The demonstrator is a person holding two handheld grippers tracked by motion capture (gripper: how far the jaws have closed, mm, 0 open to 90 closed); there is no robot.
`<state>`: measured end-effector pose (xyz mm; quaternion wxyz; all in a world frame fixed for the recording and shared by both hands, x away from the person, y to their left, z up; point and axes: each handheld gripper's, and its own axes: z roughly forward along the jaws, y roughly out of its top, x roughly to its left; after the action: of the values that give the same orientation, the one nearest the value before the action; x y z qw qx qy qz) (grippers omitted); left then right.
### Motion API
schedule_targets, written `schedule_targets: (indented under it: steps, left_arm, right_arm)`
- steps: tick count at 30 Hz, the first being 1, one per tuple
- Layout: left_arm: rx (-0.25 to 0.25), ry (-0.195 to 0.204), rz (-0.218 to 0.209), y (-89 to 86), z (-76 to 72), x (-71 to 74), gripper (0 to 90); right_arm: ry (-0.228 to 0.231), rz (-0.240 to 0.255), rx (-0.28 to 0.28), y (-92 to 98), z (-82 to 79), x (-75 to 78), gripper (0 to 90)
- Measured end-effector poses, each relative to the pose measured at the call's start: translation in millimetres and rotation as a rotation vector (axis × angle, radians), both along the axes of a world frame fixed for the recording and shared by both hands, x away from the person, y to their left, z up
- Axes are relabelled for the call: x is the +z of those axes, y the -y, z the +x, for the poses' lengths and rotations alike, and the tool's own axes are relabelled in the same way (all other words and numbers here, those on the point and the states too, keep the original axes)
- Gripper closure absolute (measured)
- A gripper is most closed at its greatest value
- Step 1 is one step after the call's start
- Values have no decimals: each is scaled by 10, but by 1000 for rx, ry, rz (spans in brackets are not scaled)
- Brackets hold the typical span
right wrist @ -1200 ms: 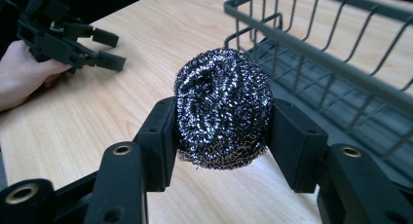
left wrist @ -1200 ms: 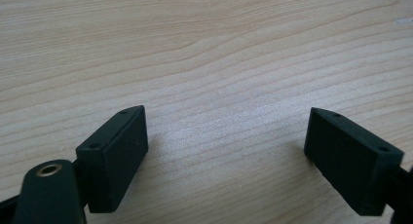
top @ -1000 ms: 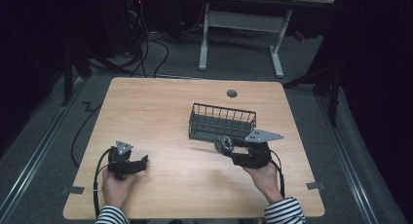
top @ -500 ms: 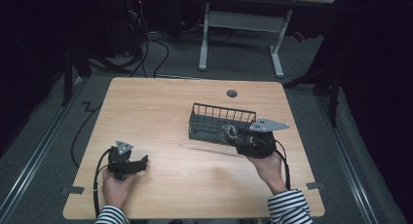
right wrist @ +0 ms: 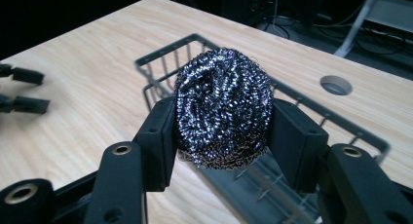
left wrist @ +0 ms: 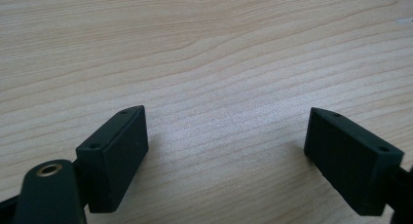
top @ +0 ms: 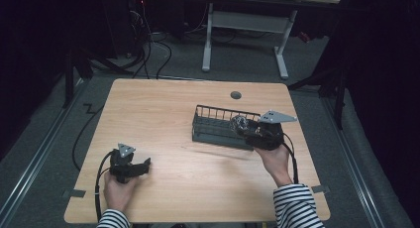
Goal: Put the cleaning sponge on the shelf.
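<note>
Dim room, dark floor, cables and a second desk frame beyond; pale wooden table [top: 163, 114] under the lamp, a round cable hole [top: 236, 95] near its far edge.

Right gripper [right wrist: 221, 129] first: jaws pressed in on a steel-wool scourer [right wrist: 223, 107], one black pad on either flank, the ball bulging above and below the pinch. Held clear of the wood, up over the near right end of the wire basket [right wrist: 170, 56]. From the high view, the same scourer [top: 239, 123] just at the basket's rim [top: 225, 111], right gripper [top: 247, 130] behind it with its grey plate on top, striped sleeve trailing to the table's near edge.

Left gripper [left wrist: 226, 146]: jaws spread wide, nothing between them, bare wood grain below. In the high view, parked low on the near left of the table [top: 141, 164], well apart from the basket, cable looping away from it.

Basket itself: dark wire, oblong, right of centre on the table, seemingly empty inside, though hard to tell past the gripper.

Step in hand, as judged: carrying the scourer to the basket, placement not yet made. Next move likely: a little farther forward so the ball sits squarely over the inside, then down between the wires, then release. Care needed against snagging steel strands on the rim or nudging the light basket.
</note>
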<state>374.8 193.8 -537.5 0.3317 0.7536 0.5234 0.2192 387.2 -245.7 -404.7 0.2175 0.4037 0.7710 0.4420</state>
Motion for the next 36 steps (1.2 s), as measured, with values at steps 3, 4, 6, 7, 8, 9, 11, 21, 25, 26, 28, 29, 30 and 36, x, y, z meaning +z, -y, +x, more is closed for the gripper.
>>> schedule_targets:
  steps: [3, 4, 6, 7, 8, 9, 11, 21, 25, 26, 28, 29, 30, 36]
  left_arm:
    - [0, 0, 0, 0, 0, 0, 165]
    - [0, 0, 0, 0, 0, 0, 165]
    - [0, 0, 0, 0, 0, 0, 165]
    - [0, 0, 0, 0, 0, 0, 165]
    - [0, 0, 0, 0, 0, 0, 165]
    - [0, 0, 0, 0, 0, 0, 165]
    - [0, 0, 1, 0, 0, 0, 165]
    - [0, 0, 0, 0, 0, 0, 165]
    - [0, 0, 0, 0, 0, 0, 165]
    - [0, 0, 0, 0, 0, 0, 165]
    - [0, 0, 0, 0, 0, 0, 165]
    - [0, 0, 0, 0, 0, 0, 165]
    - [0, 0, 0, 0, 0, 0, 165]
    - [0, 0, 0, 0, 0, 0, 165]
  right_arm:
    - [-4, 3, -25, 51, 59, 1, 475]
    - [-4, 4, -32, 64, 75, 1, 475]
    - [-10, 1, -45, 93, 116, -1, 474]
    - [-14, 0, -52, 98, 128, -2, 474]
    - [-17, 2, -57, 109, 147, -8, 473]
    - [-23, 5, -63, 122, 169, -19, 473]
    - [-42, 2, -76, 144, 218, -56, 472]
    - [-97, -24, -145, 180, 398, -199, 466]
    - [-125, -22, -164, 193, 452, -244, 461]
    - [-132, -23, -167, 196, 466, -260, 460]
    - [-143, -34, -170, 199, 490, -289, 457]
    - [-148, -37, -172, 194, 497, -300, 455]
    - [-149, -40, -170, 192, 503, -307, 452]
    - [-165, -46, -162, 160, 528, -347, 424]
